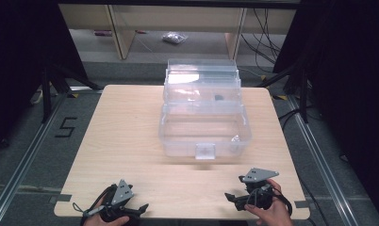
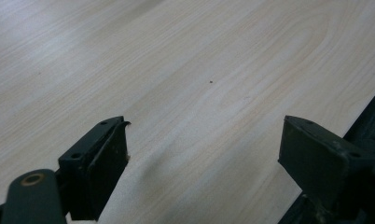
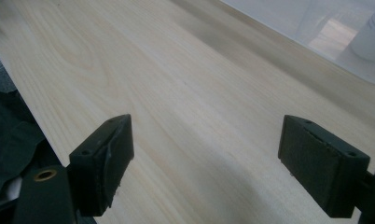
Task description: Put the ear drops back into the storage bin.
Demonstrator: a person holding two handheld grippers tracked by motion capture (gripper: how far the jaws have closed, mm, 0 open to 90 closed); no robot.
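Both grippers, left gripper (image 1: 141, 207) and right gripper (image 1: 229, 196), jaws apart, low on bench (image 1: 126, 132) | clear box (image 1: 204, 127): light, stiff, slippery | grab front latch (image 1: 205, 151).

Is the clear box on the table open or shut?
Open: the box has its lid swung up behind it, and its inside shows from above.

Even overhead light, soft shadows, glare on the clear box (image 1: 204, 117).

Table (image 1: 131, 141) lies under my fingers; box (image 1: 204, 127) stands ahead between both grippers, lid behind it, well apart from them.
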